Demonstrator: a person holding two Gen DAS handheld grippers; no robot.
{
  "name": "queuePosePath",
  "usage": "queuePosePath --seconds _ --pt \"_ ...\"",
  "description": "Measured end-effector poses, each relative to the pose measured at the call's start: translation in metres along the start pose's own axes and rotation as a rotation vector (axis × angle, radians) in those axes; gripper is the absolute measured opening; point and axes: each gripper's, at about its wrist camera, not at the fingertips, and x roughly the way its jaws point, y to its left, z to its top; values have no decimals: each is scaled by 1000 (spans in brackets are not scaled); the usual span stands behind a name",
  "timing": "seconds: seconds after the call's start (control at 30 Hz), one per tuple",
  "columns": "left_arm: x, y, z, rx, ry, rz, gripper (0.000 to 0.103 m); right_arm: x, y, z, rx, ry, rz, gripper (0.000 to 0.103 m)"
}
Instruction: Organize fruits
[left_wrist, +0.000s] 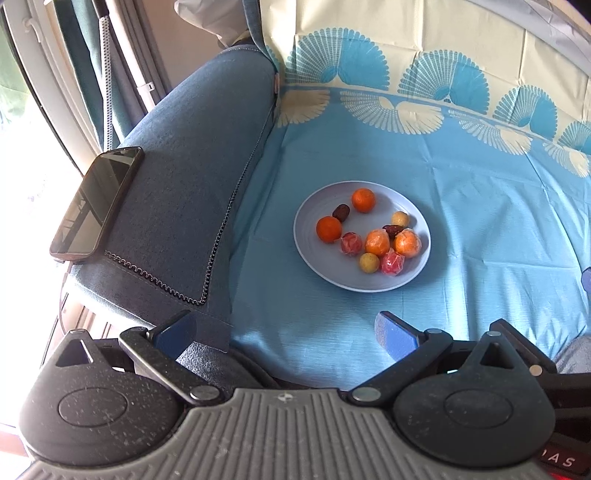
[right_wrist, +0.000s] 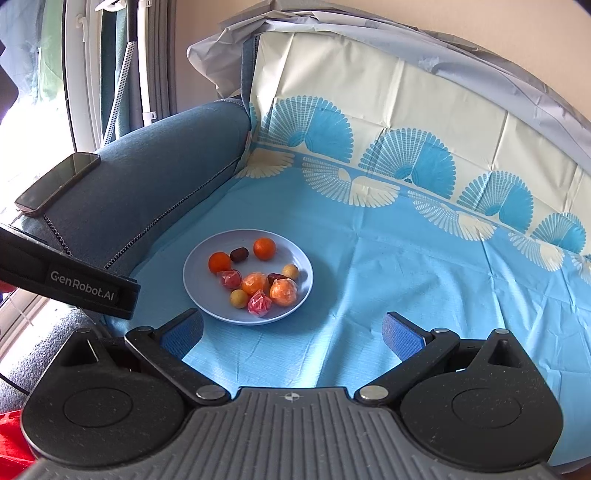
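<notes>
Round pale-blue plate (right_wrist: 301, 291) of small oranges, dates and wrapped fruits lay near the blue-clothed sofa seat's armrest edge; left claw (left_wrist: 286, 332) and right claw (right_wrist: 293, 332), both spread and empty; round fruits risked rolling off if nudged.

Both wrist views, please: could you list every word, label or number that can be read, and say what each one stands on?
"GenRobot.AI": white lettering on the black band at the left of the right wrist view.
"AS": the end of a cut-off label at the bottom right corner of the left wrist view; the rest is out of frame.
The phone screen is dark, with no text.
</notes>
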Motion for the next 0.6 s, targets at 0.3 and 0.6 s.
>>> queuePosePath --seconds 0.3,0.6 --pt "0 -2 0 9 3 -1 103 0 0 0 -1 0 0 102" --pt "1 -1 1 8 9 3 103 0 -1 0 -1 0 1 102"
